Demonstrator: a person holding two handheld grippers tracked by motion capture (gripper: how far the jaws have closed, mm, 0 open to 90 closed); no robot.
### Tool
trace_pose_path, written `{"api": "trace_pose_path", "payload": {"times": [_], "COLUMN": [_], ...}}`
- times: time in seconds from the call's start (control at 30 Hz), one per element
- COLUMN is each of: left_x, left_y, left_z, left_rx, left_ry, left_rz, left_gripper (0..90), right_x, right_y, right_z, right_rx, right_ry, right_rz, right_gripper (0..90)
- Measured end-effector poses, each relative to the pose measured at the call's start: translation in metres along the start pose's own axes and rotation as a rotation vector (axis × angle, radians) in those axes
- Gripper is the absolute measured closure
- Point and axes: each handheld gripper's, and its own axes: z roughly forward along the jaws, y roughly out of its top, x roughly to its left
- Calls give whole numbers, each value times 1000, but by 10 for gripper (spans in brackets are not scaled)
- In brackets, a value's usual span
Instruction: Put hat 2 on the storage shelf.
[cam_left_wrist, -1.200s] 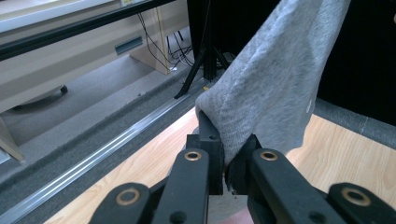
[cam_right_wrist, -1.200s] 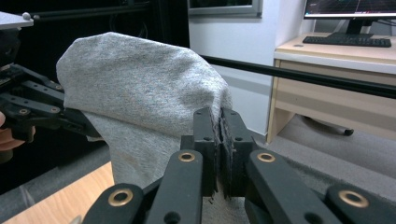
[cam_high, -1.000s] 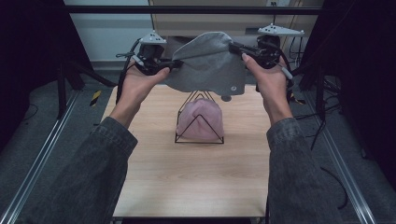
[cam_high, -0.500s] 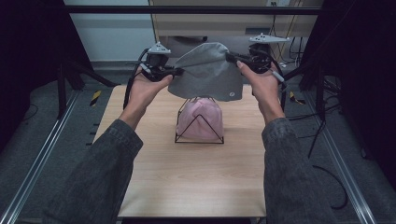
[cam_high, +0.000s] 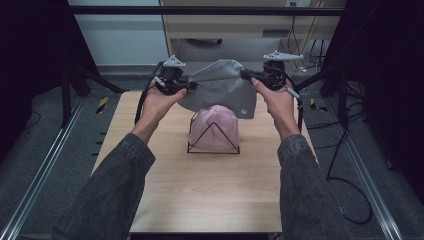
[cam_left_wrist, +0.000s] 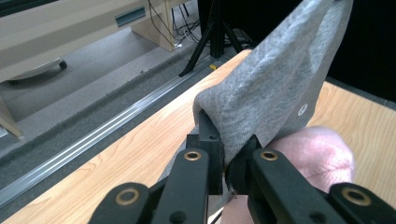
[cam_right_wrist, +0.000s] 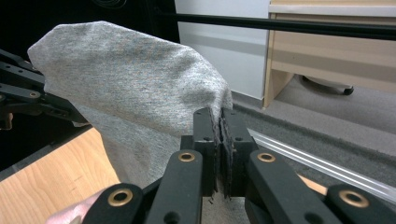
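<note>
Nearest, 2 sleeved forearms over a pale wood-grain counter (cam_high: 210, 195), smooth and matte. Beyond, at mid-counter, a black wire stand (cam_high: 213, 141), pyramid-shaped, already wearing a pink knit hat (cam_high: 216, 126), soft and rounded. Directly above and slightly behind, a grey beanie (cam_high: 220, 87) stretched between both hands, its lower edge hanging just over the pink crown; fine jersey knit, domed, small round tag near the hem. Left gripper (cam_high: 184, 87) pinching the beanie's left hem, jaws closed tight on fabric; right gripper (cam_high: 248, 76) likewise clamped on the right hem, cloth folded thin between the pads (cam_right_wrist: 223, 135).

Likely risks:
- hem catching on the wire apex or dragging the pink hat askew, if lowered off-centre;
- thin knit slipping out of 1 pinch, leaving the beanie dangling from a single side;
- light stand tipping or sliding under a sideways tug.

Farthest, grey floor, metal rails, a beige cabinet (cam_high: 235, 25).
</note>
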Motion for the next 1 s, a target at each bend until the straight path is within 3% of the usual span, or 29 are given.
{"api": "trace_pose_path", "payload": {"times": [0.23, 1.0], "left_x": [0, 1], "left_y": [-9, -45], "left_z": [1, 19], "left_rx": [2, 58], "left_ry": [-12, -26], "left_rz": [-16, -44], "left_gripper": [870, 870], "right_x": [3, 5], "right_y": [-4, -42], "right_z": [0, 17], "right_rx": [26, 103], "right_ry": [-4, -2], "right_rz": [-20, 5], "right_gripper": [866, 866]}}
